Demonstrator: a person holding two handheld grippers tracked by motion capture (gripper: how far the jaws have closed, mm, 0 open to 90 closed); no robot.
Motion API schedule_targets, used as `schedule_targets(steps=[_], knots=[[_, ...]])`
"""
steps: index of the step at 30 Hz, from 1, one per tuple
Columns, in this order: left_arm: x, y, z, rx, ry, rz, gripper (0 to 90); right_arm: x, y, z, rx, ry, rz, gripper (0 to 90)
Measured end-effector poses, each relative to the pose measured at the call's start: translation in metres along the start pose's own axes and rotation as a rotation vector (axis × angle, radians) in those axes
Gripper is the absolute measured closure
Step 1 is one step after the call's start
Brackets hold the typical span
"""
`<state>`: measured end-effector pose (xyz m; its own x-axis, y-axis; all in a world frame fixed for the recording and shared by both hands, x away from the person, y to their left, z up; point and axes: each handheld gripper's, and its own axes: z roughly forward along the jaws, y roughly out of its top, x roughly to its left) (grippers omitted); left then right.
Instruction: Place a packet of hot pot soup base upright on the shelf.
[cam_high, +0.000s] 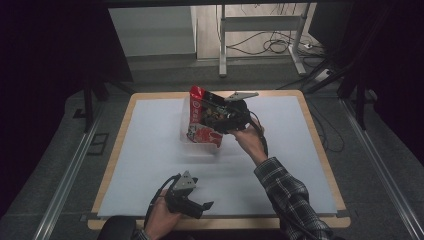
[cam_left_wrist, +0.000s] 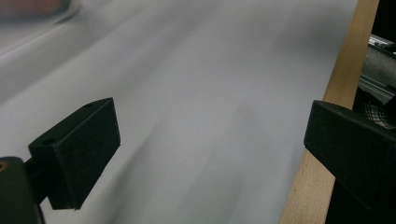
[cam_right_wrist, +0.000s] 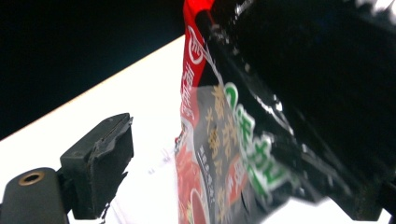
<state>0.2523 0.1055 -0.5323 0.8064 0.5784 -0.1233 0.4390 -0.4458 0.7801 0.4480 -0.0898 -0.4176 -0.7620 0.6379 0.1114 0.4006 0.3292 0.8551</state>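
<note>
The red snack packet (cam_high: 202, 119) stands upright over the far middle of the white table (cam_high: 150, 150), seemingly inside a clear container (cam_high: 200, 145), though that part is faint. The right gripper (cam_high: 220, 116) meets the packet's right side; whether it actually grips, I cannot tell. The left gripper (cam_high: 202, 206), jaws spread and holding nothing, hovers well nearer the table's front edge.

High view looks down on the table (cam_high: 150, 150); gripper views skim it closely.

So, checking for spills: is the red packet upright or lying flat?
Upright: the red packet stands on end off the table, beside the right gripper.
</note>
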Motion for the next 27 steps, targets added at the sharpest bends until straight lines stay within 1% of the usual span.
schedule_targets(steps=[1, 5, 13, 22, 27], knots=[[0.0, 0.0, 0.0, 0.0, 0.001, 0.0, 3.5, 0.0, -0.001, -0.001, 0.005, -0.002, -0.001, 11.3], [-0.001, 0.0, 0.001, 0.006, 0.007, 0.013, 3.5, 0.001, -0.004, -0.004, 0.013, 0.015, 0.015, 11.3], [-0.001, 0.0, 0.002, 0.008, 0.012, 0.021, 3.5, 0.007, -0.009, -0.011, 0.033, 0.003, -0.014, 11.3], [-0.002, -0.001, 0.002, 0.012, 0.026, 0.043, 3.4, 0.011, -0.015, -0.017, 0.052, -0.002, -0.021, 10.5], [-0.001, -0.001, 0.001, -0.001, 0.03, 0.038, 2.9, 0.012, -0.017, -0.023, 0.059, -0.009, -0.029, 9.8]])
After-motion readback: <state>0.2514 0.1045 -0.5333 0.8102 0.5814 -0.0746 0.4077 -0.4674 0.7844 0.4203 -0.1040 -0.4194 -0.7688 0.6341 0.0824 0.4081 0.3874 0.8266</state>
